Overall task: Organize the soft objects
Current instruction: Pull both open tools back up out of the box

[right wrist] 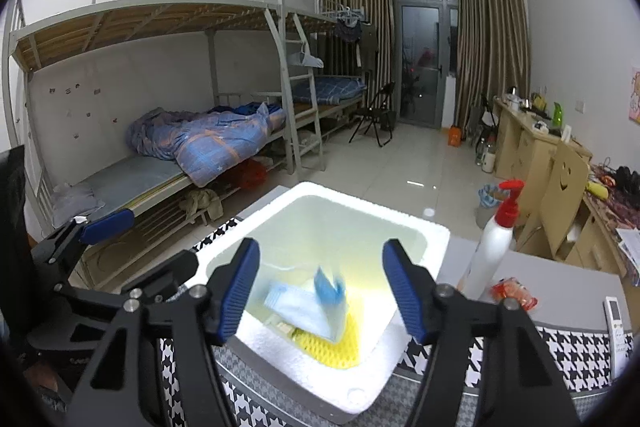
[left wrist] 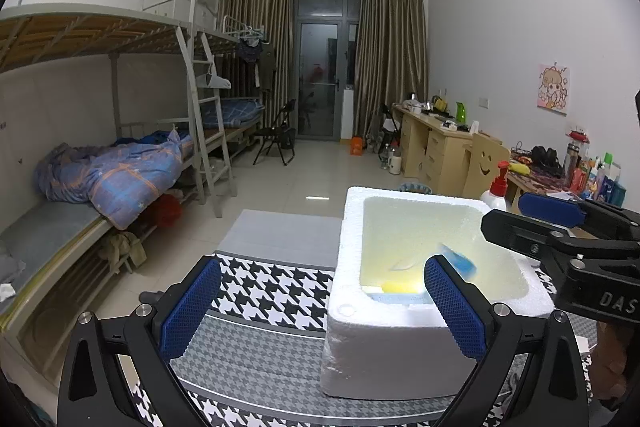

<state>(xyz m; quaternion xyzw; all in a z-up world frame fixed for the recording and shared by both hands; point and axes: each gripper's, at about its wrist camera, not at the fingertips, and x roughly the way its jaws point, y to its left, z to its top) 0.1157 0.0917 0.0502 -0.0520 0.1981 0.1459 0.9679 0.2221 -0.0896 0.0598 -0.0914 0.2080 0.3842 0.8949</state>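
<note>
Right wrist view: the left gripper (right wrist: 106,229) hangs at the far left with its jaws spread and empty; the right gripper (right wrist: 320,291) stands released over the white foam box (right wrist: 424,239), and below it a blurred blue-and-white cloth (right wrist: 308,303) lies apart from both pads, atop a yellow mesh sponge (right wrist: 340,347)

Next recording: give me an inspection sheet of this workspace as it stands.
Surface: table with houndstooth cloth.
Job's things: white foam box holding a blue-and-white soft item, blurred, over a yellow mesh piece.
Clutter: pump bottle, red packet, remote.
Grippers: left gripper open, empty; right gripper open above the box, nothing between the pads.
Cables: nothing seen on the table.
Surroundings: bunk beds, desk, curtains.
</note>
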